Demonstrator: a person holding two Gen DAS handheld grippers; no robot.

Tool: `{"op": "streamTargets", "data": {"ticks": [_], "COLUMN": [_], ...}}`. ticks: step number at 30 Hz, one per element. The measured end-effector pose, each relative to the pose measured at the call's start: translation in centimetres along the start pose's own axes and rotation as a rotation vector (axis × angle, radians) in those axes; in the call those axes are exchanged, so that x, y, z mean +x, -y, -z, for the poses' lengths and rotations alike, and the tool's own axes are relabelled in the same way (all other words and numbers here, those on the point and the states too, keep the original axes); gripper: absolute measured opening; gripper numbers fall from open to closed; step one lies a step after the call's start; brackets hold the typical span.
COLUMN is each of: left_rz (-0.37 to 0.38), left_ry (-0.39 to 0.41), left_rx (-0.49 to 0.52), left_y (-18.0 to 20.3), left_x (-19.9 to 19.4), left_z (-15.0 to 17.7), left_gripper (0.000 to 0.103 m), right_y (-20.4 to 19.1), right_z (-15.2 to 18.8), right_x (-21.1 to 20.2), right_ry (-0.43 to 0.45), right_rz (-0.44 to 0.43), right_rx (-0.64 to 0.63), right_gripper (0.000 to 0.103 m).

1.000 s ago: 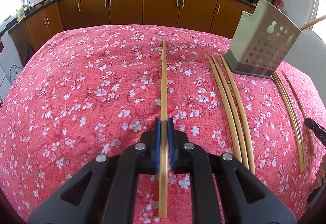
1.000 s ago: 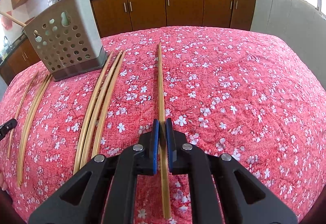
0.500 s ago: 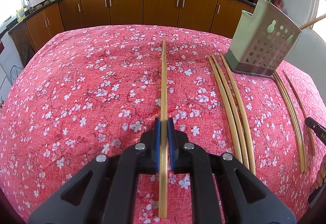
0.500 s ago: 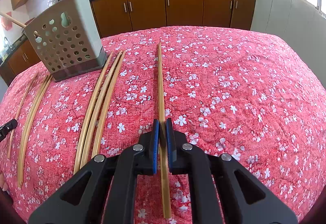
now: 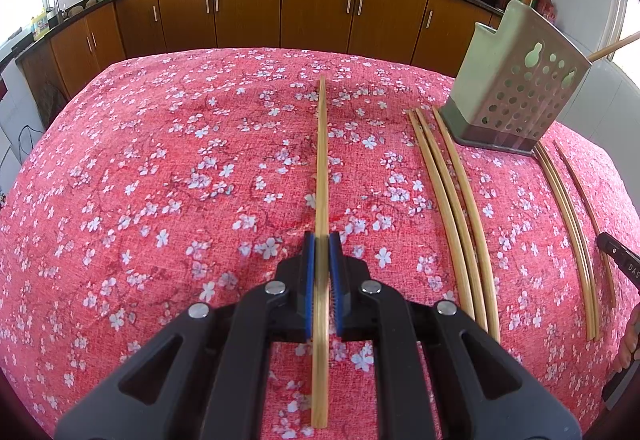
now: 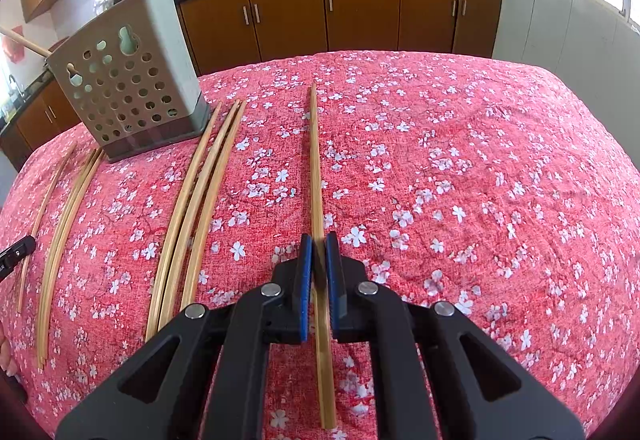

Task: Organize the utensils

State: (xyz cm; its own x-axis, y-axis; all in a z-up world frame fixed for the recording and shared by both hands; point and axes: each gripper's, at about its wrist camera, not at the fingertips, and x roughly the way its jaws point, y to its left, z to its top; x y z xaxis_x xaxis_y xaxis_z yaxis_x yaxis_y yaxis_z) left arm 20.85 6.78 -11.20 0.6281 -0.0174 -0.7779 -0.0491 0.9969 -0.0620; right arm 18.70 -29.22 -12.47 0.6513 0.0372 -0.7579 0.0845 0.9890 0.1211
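Staying clamped, each claw (image 5: 321, 240) (image 6: 319, 238) keeps its chopstick (image 5: 322, 159) (image 6: 316, 159) unmoved

in the left wrist view, the flowered red tablecloth (image 5: 160, 179) lies bare across the left half, open to the far edge. to the right, three chopsticks (image 5: 452, 207) lie side by side, the perforated holder (image 5: 516, 95) stands at the far right, and more chopsticks (image 5: 568, 224) lie beyond it. in the right wrist view, the right half lies clear.

Matte black plastic left hand-held gripper (image 5: 321, 252) and right hand-held gripper (image 6: 319, 250), each with ribbed blue pads, round silver screws, triangular cut-outs in the arms
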Motion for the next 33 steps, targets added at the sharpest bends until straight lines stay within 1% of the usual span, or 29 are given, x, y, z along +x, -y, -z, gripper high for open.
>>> {"op": "streamTargets", "data": {"ticks": [23,26,29,31,33], "left_rz": [0.012,-0.008,-0.012,-0.020,-0.032], "left_ry": [0.000,-0.003,-0.004,-0.006,-0.011], "left_rx": [-0.015,0.031,0.046,0.062,0.081], "left_y": [0.0,0.4,0.6,0.7,0.8], "left_x": [-0.3,-1.0,-1.8,-2.0,-2.2], "left_z": [0.0,0.8,1.8,2.1,2.1], "left_gripper": [0.012,0.012,0.013,0.009,0.009], "right_y": [0.0,-0.2,0.3,0.6,0.5], "right_z": [0.1,0.7,1.3,1.3,1.2], "right_x": [-0.1,-0.6,-1.1,-1.2,-1.4], "right_ry": [-0.004,-0.005,-0.008,-0.007,-0.003], "right_rz": [0.002,0.004,-0.026,-0.040,-0.027], "right_rx": [0.004,-0.021,-0.004,0.013,0.007], "right_gripper": [0.008,0.008,0.008,0.008,0.008]}}
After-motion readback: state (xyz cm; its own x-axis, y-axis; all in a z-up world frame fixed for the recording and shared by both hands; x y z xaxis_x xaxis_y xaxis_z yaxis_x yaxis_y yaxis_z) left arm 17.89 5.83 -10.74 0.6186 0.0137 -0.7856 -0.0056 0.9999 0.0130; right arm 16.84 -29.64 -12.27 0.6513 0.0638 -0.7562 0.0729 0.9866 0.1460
